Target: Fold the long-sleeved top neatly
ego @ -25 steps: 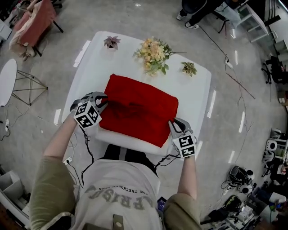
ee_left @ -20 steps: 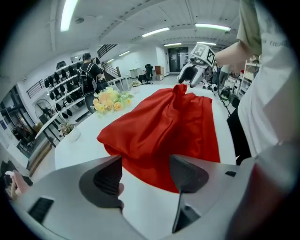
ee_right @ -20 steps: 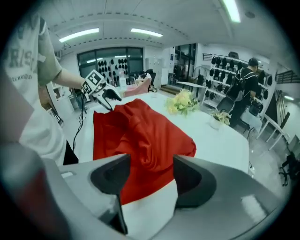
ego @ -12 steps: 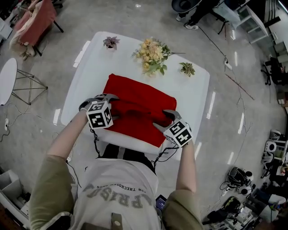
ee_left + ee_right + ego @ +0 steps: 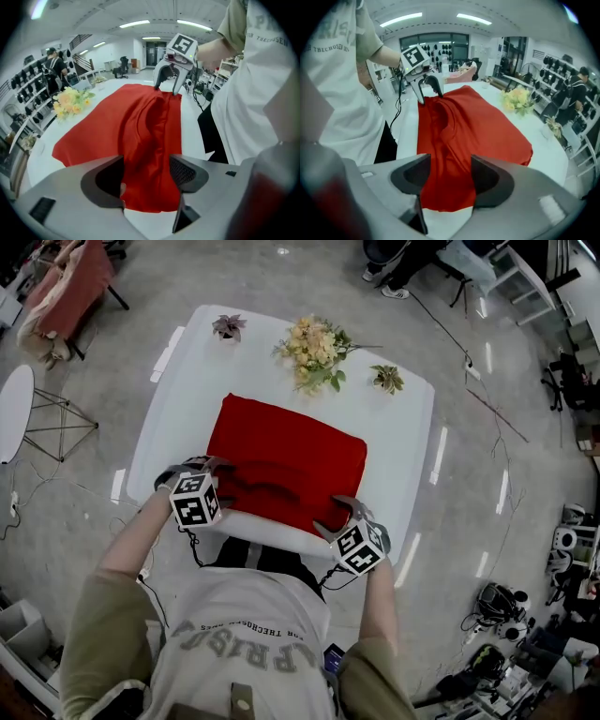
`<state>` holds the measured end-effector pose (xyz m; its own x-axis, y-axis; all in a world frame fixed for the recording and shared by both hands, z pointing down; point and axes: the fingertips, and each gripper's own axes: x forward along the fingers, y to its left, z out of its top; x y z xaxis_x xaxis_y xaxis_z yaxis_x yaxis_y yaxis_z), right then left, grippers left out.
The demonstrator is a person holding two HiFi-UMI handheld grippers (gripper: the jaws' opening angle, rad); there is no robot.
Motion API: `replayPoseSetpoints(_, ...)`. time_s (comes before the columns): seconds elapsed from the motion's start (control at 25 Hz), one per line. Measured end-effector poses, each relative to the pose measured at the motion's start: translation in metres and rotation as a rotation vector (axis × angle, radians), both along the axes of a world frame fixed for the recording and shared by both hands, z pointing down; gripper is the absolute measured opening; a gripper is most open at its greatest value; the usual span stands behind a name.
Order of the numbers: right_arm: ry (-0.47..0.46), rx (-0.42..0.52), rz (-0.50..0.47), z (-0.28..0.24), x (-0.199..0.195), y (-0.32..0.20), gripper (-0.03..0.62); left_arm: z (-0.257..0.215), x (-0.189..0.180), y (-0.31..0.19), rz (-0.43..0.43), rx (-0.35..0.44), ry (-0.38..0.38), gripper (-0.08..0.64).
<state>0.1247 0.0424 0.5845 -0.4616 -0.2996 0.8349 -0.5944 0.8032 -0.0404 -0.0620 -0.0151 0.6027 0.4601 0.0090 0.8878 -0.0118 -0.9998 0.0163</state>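
Observation:
The red long-sleeved top [image 5: 286, 451] lies folded into a rectangle on the white table [image 5: 403, 418], with a raised crease along its near edge. My left gripper [image 5: 214, 468] stands over the near left corner. Its jaws have just been opening, and red cloth [image 5: 140, 140] lies loose between them, not pinched. My right gripper [image 5: 336, 517] is at the near right corner. Its jaws have likewise just been opening, with red cloth [image 5: 454, 154] between them. Each gripper view shows the other gripper across the top: the right gripper [image 5: 168, 82] and the left gripper [image 5: 427, 86].
A bouquet of pale flowers [image 5: 314, 348] and two small potted plants [image 5: 230, 326] [image 5: 386, 379] stand along the table's far side. The person's torso is against the near edge. A round side table [image 5: 14, 409] stands to the left, and people and chairs are behind.
Both grippers left the top's near corners, swung in over the cloth and came back towards the near edge. Their jaws went from shut to open. A raised crease now runs between them.

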Motion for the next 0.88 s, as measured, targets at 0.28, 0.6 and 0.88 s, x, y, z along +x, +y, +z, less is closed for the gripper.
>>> replayPoseSetpoints(0.28,-0.006,0.085,0.107,-0.029,0.006,0.050,0.270,-0.017,-0.046,0.025,-0.125,0.059,0.031,0.302)
replayPoseSetpoints(0.6,0.115,0.236,0.120,-0.019,-0.001,0.005,0.268,-0.022,-0.002,-0.011,-0.111,0.221,0.037,0.301)
replayPoseSetpoints(0.88,0.225,0.230,0.004,0.001,-0.004,-0.026,0.152,-0.001,0.026,-0.027,-0.010,0.258,-0.051,0.161)
